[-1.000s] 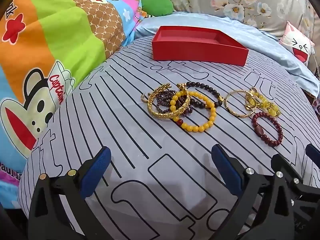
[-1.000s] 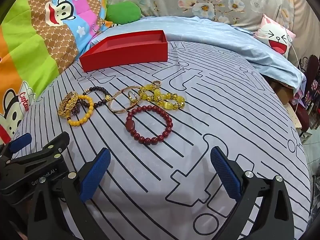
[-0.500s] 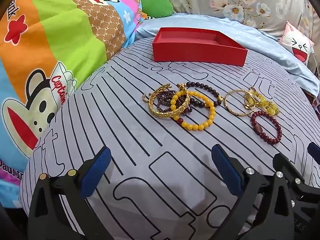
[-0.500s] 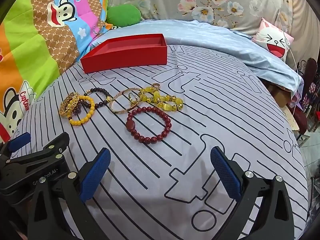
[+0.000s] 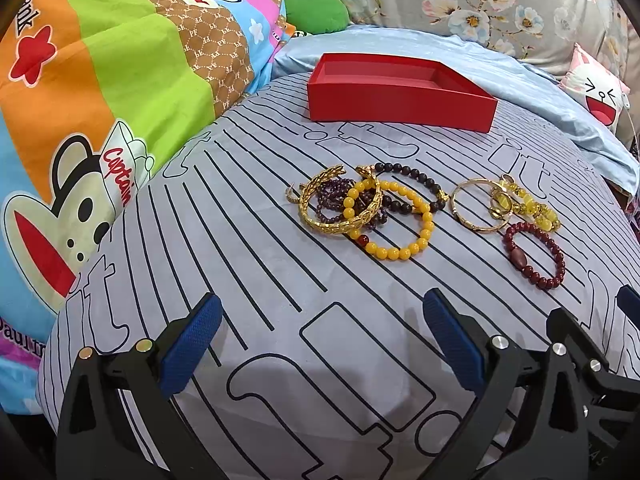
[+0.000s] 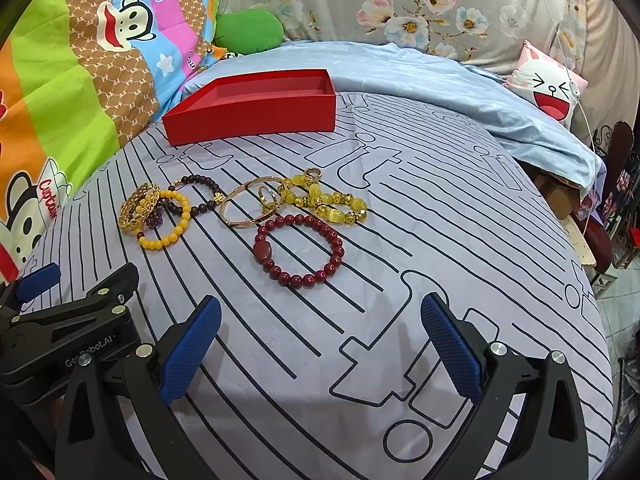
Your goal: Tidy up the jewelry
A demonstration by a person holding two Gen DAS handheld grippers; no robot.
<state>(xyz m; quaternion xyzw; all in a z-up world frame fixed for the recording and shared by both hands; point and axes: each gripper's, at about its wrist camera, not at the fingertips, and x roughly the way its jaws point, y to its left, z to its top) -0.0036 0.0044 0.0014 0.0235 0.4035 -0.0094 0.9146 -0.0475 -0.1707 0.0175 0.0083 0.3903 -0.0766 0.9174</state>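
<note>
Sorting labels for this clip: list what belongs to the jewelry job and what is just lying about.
Job: red box, dark red bead bracelet, yellow bead bracelet, gold bangle.
Lying about: cartoon monkey blanket, green cushion, cat-face pillow.

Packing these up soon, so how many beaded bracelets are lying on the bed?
5: dark red nearest the right gripper, pale yellow behind it, orange-yellow, black and purple tangled left. More may be hidden.

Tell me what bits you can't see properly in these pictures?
- Red box floor: both views, its near wall hides part of it.
- Purple bead bracelet: left wrist view, gold leaf bangle and yellow bead bracelet cover much of it.
- Small gold rings: both views, too small for detail.
</note>
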